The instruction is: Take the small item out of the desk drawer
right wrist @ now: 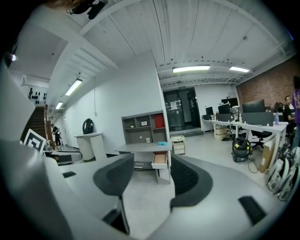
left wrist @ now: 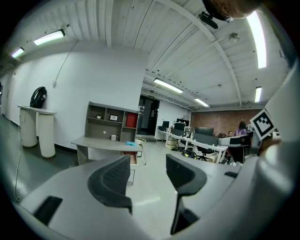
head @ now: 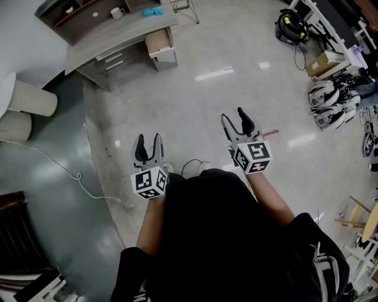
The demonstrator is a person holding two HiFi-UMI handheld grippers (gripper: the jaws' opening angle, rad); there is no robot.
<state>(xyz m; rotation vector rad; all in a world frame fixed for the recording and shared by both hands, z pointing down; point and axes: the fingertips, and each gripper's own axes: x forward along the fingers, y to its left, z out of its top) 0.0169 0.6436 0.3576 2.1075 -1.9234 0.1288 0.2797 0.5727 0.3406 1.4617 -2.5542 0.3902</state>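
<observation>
The grey desk point(head: 121, 36) stands far ahead at the top left of the head view, across an open stretch of floor. Its wooden drawer point(head: 159, 42) is pulled out; I cannot see what lies inside. A white mug point(head: 117, 12) and a blue object point(head: 152, 11) sit on the desktop. My left gripper point(head: 149, 141) and right gripper point(head: 234, 115) are held out over the floor, both open and empty. In the left gripper view the desk point(left wrist: 105, 143) shows beyond the left gripper point(left wrist: 147, 164). The right gripper point(right wrist: 152, 180) frames the drawer point(right wrist: 160, 159).
Two white cylindrical stands point(head: 32, 97) are left of the desk, and a white cable point(head: 77, 176) trails over the floor. A black and yellow vacuum point(head: 290, 26), a cardboard box point(head: 325, 61) and other gear line the right side. A dark chair point(head: 18, 236) is at lower left.
</observation>
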